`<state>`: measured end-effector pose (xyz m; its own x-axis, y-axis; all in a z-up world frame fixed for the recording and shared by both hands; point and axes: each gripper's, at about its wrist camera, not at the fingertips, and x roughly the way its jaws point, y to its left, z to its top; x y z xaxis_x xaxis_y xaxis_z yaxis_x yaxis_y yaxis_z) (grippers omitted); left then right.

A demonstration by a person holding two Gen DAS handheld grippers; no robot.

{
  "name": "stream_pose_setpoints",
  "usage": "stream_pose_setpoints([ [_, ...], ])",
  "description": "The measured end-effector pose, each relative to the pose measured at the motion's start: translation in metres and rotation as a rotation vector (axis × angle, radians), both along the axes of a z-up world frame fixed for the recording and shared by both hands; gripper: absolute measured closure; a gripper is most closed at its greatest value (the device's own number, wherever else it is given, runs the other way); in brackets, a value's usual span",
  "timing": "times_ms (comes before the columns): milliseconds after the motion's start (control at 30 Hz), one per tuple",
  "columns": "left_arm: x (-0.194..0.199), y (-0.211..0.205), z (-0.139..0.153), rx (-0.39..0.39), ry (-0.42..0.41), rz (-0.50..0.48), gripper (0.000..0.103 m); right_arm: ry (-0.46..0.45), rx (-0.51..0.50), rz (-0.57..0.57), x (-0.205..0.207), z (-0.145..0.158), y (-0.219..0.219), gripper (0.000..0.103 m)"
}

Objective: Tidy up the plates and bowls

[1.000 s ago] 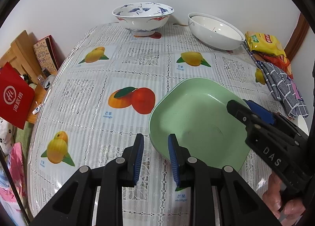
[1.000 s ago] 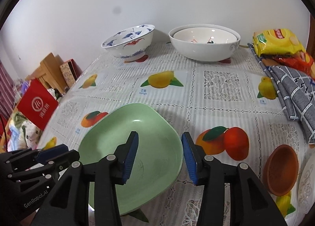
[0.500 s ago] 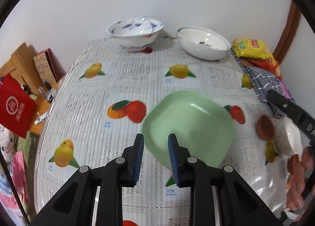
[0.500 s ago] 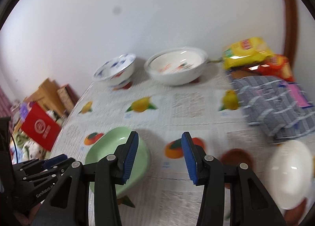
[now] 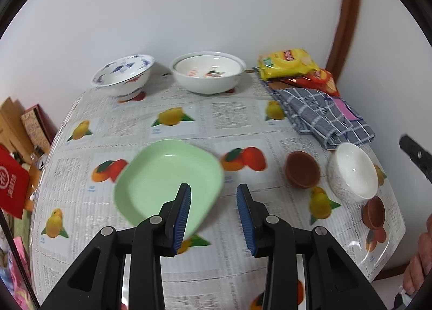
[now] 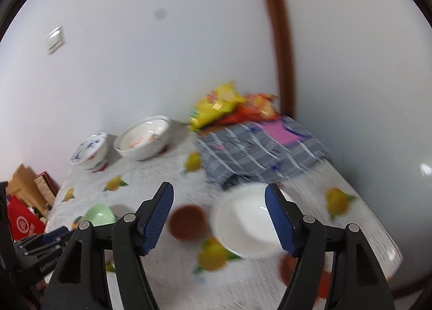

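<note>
Both claws have left the green plate (image 5: 167,177), which lies flat on the bench (image 5: 237,118), released. The left claw (image 5: 213,212) and right claw (image 6: 218,218) are spreading, empty. The white bowl (image 6: 243,220) lies at 12 o'clock of the right claw; a brown dish (image 6: 187,222) sits beside it at 9 o'clock.

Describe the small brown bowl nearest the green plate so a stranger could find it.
On the fruit-print tablecloth, look between the square pale green plate and the small plain white bowl. The small round brown bowl sits there, larger than the other brown dish at the table's edge.
</note>
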<state>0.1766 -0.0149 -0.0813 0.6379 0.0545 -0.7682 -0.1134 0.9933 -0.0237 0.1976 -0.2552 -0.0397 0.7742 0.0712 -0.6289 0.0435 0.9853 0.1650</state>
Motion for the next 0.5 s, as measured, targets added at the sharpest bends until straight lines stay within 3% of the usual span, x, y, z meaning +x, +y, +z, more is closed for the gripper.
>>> stream_pose_setpoints([
  [133,0.005,-0.027,-0.006,-0.01,0.005,-0.041,0.07,0.046,-0.027,-0.122,-0.018,-0.016,-0.044,0.033],
  [367,0.025,-0.063,-0.022,-0.024,0.062,-0.107,0.07,0.127,0.144,-0.262,-0.05,-0.06,-0.123,0.035],
  [500,0.038,-0.078,-0.034,-0.031,0.094,-0.125,0.07,0.199,0.168,-0.331,-0.058,-0.086,-0.145,0.038],
])
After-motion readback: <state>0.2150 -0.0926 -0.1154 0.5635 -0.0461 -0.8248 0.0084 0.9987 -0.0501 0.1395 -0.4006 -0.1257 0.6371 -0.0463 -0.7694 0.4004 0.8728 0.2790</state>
